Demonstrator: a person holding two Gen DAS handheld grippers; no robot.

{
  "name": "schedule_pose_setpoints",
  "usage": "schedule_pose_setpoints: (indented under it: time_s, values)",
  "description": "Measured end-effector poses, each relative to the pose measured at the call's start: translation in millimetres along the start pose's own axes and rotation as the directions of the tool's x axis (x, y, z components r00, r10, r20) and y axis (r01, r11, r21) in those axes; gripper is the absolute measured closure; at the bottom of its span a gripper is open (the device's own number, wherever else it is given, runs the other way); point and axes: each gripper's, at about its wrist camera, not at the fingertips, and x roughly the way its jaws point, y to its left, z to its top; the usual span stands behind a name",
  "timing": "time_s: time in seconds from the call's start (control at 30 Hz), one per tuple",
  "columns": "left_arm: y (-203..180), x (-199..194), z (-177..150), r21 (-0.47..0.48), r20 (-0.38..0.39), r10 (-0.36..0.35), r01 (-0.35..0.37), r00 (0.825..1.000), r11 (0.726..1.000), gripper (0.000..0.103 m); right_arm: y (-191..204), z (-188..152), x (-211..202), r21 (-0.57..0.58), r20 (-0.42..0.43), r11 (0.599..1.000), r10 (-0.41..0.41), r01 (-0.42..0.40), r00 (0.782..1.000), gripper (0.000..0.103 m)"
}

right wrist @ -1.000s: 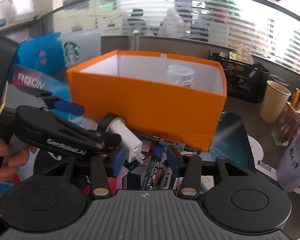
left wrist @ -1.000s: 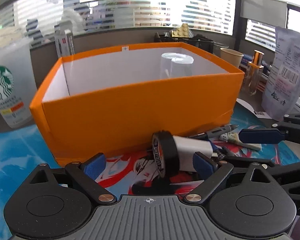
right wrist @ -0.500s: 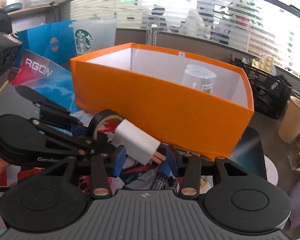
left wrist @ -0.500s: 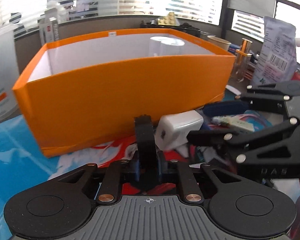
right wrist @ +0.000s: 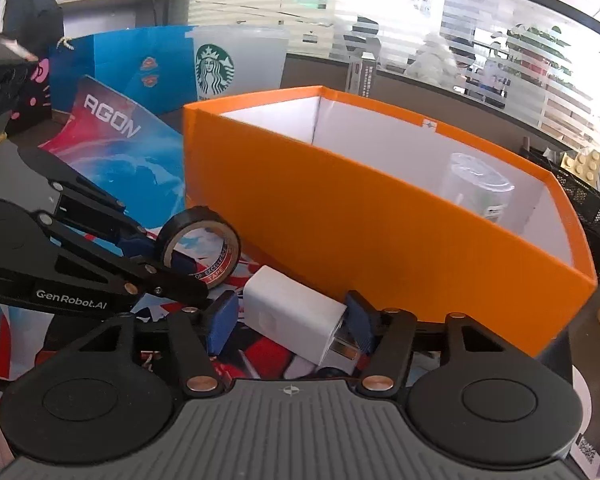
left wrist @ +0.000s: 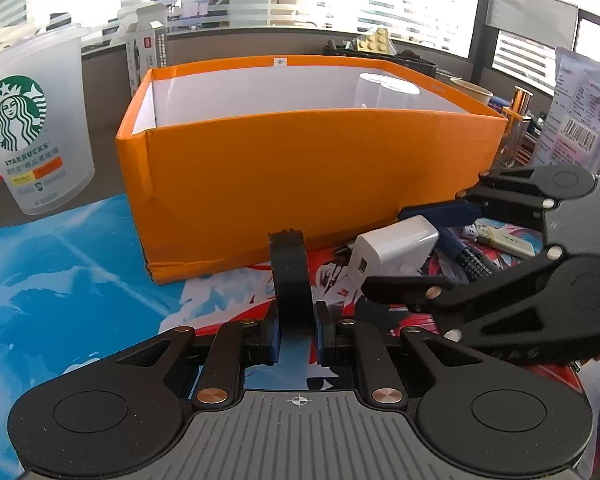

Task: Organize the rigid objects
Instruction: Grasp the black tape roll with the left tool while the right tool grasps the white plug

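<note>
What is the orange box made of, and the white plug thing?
Orange box: probably cardboard, matte orange outside, white inside; thin folded walls with a seam at the corner. White plug: looks like smooth, slightly glossy hard plastic, with metal prongs at one end.

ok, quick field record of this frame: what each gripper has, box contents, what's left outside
left gripper: shut on the tape roll, roll held edge-on
right gripper: jaws opening, white charger between them
orange box: open top, one clear cup inside at the far end
outside the box: pens on the printed mat by the box's front wall
beside the box: Starbucks cup, upright
</note>
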Motion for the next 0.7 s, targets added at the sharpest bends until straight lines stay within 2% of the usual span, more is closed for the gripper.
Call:
schedule_pose_setpoints:
  time_s: [0.13,0.2,0.3,0.43,0.63,0.7]
  values:
    - [2,0,0,-0.010,0.002,-0.002,0.002,1.000,1.000,0.089,11,-2,2,-0.007,-0.001,0.998,-0.064,0.064,0.998,0.051]
    - [3,-1,-1,-0.016,0.002,-0.004,0.004,1.000,1.000,0.089,10,-3,1,0.033,0.007,0.996,-0.077,0.077,0.997,0.070]
    - [4,-4,-2,-0.023,0.005,-0.016,0.016,1.000,1.000,0.089,11,-3,-3,0.075,0.010,0.994,-0.081,0.080,0.997,0.076]
    - [3,-14,-1,-0.017,0.025,-0.022,0.023,0.999,1.000,0.089,13,-3,-12,0.116,-0.006,0.991,-0.070,0.070,0.998,0.081]
    - [1,-23,-2,-0.016,0.039,-0.025,0.026,0.999,1.000,0.089,14,-6,-21,0.219,-0.017,0.974,-0.051,0.053,0.999,0.082]
    - [0,-27,-4,-0.016,0.043,-0.023,0.024,0.999,1.000,0.089,15,-8,-26,0.245,0.004,0.968,-0.056,0.053,0.998,0.083]
